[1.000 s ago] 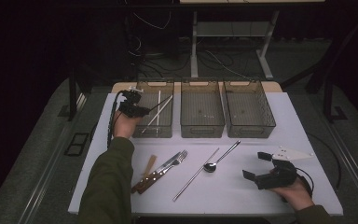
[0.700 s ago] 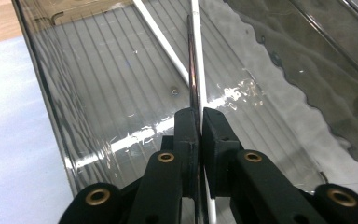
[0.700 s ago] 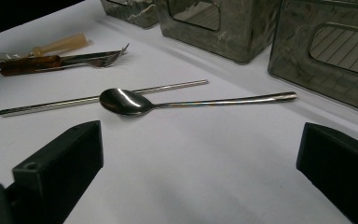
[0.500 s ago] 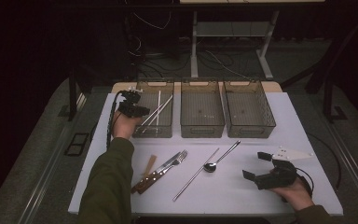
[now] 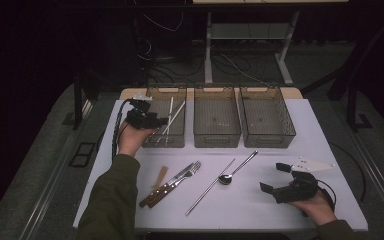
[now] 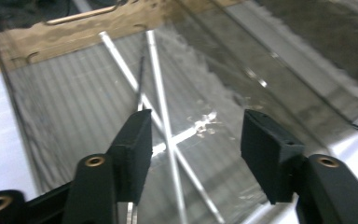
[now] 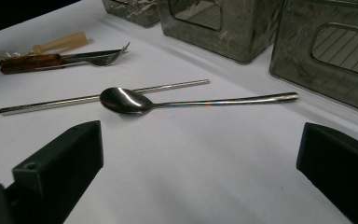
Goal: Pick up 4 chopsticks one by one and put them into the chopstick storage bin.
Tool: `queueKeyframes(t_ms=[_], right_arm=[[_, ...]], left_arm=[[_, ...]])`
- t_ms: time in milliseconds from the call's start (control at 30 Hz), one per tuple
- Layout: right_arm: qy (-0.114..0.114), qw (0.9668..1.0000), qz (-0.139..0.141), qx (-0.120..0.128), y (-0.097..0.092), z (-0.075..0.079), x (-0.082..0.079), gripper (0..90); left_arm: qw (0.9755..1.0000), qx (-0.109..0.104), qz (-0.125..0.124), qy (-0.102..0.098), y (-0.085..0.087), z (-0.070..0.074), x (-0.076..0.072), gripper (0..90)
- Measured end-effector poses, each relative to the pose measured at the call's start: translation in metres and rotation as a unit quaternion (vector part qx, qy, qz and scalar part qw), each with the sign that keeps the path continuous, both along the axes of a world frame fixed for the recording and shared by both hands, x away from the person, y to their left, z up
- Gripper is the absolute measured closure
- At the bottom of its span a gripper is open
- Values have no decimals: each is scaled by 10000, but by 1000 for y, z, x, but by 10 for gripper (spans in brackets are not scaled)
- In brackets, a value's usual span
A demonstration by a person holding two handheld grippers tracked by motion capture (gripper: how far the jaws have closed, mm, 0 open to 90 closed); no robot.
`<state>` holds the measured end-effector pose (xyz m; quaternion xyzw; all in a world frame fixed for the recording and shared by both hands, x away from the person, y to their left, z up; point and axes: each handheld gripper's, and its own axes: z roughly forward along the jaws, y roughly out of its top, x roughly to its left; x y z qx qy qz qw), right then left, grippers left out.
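Now both hand-held grippers are spread and hold nothing.

The left hand-held gripper hangs over the left bin, where thin metal rods lie crossed; a low jaw could knock them. The right hand-held gripper rests on the counter near the spoon, which may slide if pushed.
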<state>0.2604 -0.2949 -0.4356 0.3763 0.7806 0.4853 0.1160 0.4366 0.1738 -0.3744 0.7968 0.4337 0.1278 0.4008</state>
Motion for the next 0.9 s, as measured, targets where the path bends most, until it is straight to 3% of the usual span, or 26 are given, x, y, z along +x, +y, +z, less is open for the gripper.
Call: queueKeyframes(t_ms=[200,533,733,900], right_arm=[[55,9998,165,-30,2,0,3,7],[185,9989,422,2,6,-6,12,7],[142,9991,405,-40,6,-5,12,8],[110,9993,351,-97,8,-5,10,8]], left_arm=[[9994,-74,-281,-213,-3,1,-20,339],[9968,-155,-684,-378,-25,4,-54,242],[9951,-222,-817,-506,-38,-4,-80,206],[9945,-152,-919,-487,-45,-14,-98,187]])
